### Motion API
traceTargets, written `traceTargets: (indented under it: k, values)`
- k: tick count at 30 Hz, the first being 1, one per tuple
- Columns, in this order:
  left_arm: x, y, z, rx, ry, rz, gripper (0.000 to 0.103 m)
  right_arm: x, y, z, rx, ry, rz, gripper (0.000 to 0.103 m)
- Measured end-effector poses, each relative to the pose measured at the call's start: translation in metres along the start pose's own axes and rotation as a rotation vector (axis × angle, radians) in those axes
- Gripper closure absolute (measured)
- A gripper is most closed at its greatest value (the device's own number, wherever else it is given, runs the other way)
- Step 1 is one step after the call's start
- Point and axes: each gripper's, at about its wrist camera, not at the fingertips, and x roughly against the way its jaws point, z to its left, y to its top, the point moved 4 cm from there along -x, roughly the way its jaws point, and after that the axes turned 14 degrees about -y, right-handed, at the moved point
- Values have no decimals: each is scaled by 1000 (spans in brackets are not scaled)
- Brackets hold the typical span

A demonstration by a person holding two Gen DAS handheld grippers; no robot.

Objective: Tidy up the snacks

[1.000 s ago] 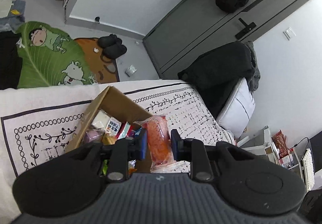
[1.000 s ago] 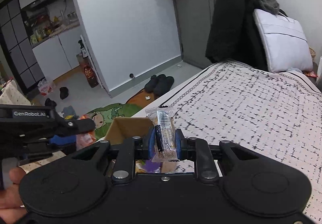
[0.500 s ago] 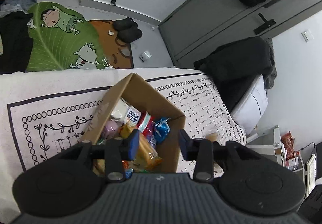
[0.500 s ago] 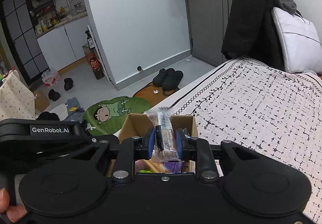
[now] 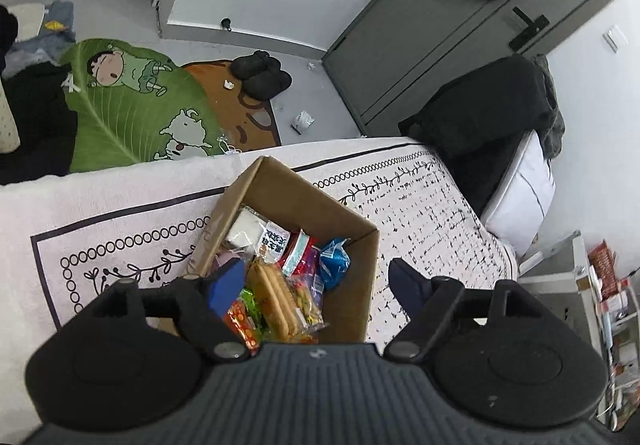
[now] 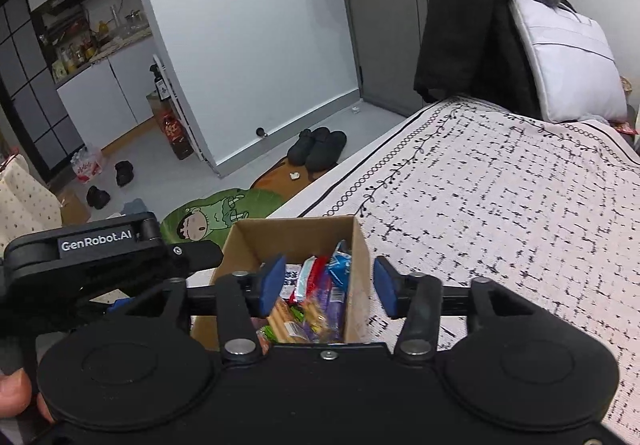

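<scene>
**Both tongs empty over the snack box**

Left wrist: our left gripper [image 5: 320, 285] gapes wide above the cardboard box [image 5: 352, 221] of snacks [image 5: 280, 285] on the bed [image 5: 120, 229].

Right wrist: our right gripper [image 6: 328, 287] is spread, empty. Packets look light, crinkly, probably crushable; we'd pinch a sealed edge.

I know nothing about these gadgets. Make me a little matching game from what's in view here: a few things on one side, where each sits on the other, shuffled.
Things:
1. cardboard box
2. black slippers
3. white pillow
4. biscuit packet

Places:
a. inside the box, among the snacks
b. on the floor by the leaf-shaped mat
c. on the patterned bedspread
d. upright at the head of the bed

Pairs: 1-c, 2-b, 3-d, 4-a
</scene>
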Motion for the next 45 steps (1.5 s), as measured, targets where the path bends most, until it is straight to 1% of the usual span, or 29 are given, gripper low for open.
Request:
traceTargets:
  k: [3, 5, 7, 9, 10, 11, 13, 14, 21, 25, 28, 29, 31, 40, 45]
  values:
    - [5, -3, -6, -16, -1, 4, 21, 5, -2, -9, -9, -10, 5, 50]
    - [11, -6, -9, -14, 0, -2, 18, 10, -3, -15, -14, -19, 8, 47]
    - [19, -9, -12, -24, -2, -10, 17, 17, -4, -20, -22, -22, 2, 44]
    - [26, -10, -16, -39, -1, -11, 16, 26, -5, -25, -32, -25, -10, 38]
    - [30, -12, -19, -47, 1, -11, 16, 31, -6, -27, -36, -26, -16, 32]
    - [34, -13, -21, -55, 5, -10, 15, 35, -7, -28, -44, -27, -23, 23]
    - [42, -17, -26, -72, 17, -14, 14, 44, -8, -33, -70, -23, -41, 12]
    - [46, -19, -29, -78, 18, -15, 11, 48, -9, -35, -80, -20, -49, 10]
    - [71, -31, -43, -121, 29, -17, 10, 72, -13, -47, -90, -17, -68, 6]
    - [85, -37, -54, -157, 31, -21, 10, 87, -17, -53, -99, 4, -86, 0]
    - [95, -44, -62, -184, 29, -17, 9, 100, -20, -56, -93, 10, -102, 0]
    - [99, -46, -64, -193, 29, -14, 5, 103, -21, -57, -93, 11, -105, 0]
    - [105, -51, -69, -210, 30, -17, 3, 110, -23, -60, -94, 11, -109, 0]
    - [131, -72, -84, -268, 38, -22, 0, 142, -32, -72, -103, 14, -144, 0]
    - [143, -82, -87, -281, 26, -15, 0, 157, -39, -78, -103, -1, -162, 0]
